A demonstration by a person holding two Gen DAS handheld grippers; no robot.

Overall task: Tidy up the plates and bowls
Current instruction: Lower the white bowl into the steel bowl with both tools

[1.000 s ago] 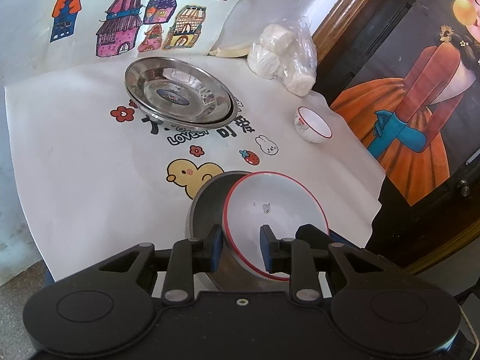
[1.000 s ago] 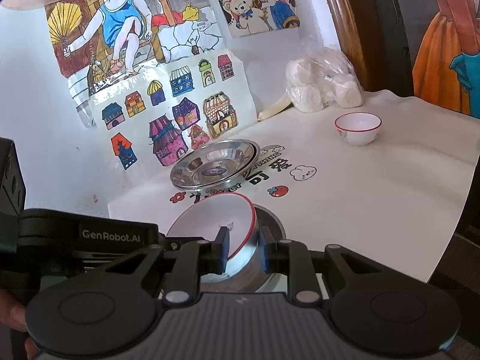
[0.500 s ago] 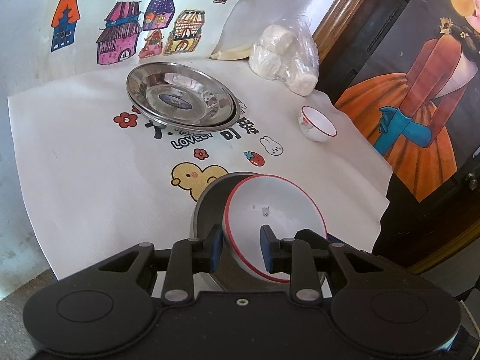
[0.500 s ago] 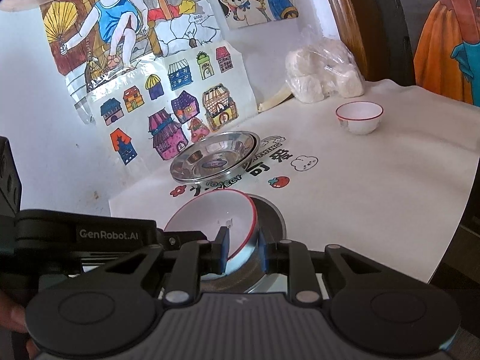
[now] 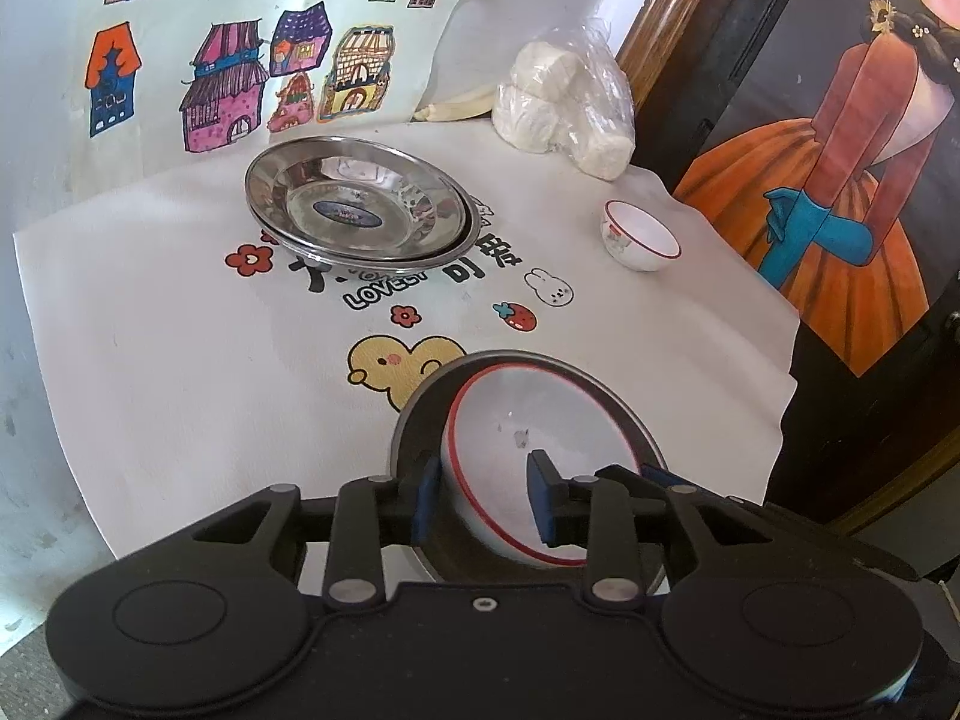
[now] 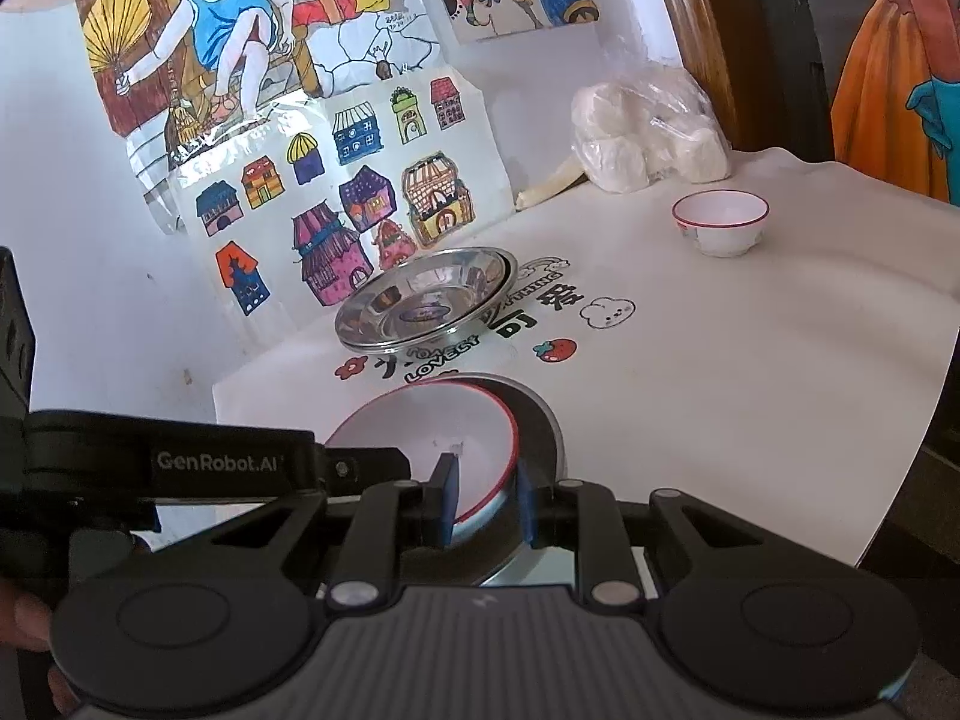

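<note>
Nearest us, both our grippers pinched the rim of one red-rimmed white bowl [image 5: 540, 450]: the left gripper [image 5: 483, 495] on its near-left edge, the right gripper [image 6: 485, 501] opposite. It sat tilted inside a steel bowl [image 5: 414, 420] near the printed cloth's [image 5: 180, 360] front edge, its base hidden. Open cloth separated it from the stacked steel plates [image 5: 360, 210]; the small bowl [image 5: 639, 237] stood well apart, by the right edge.

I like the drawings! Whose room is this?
Probably a home with a child. Coloured house drawings hang on the wall, a cartoon cloth covers the table, and steel plates and a small bowl sit out.
</note>
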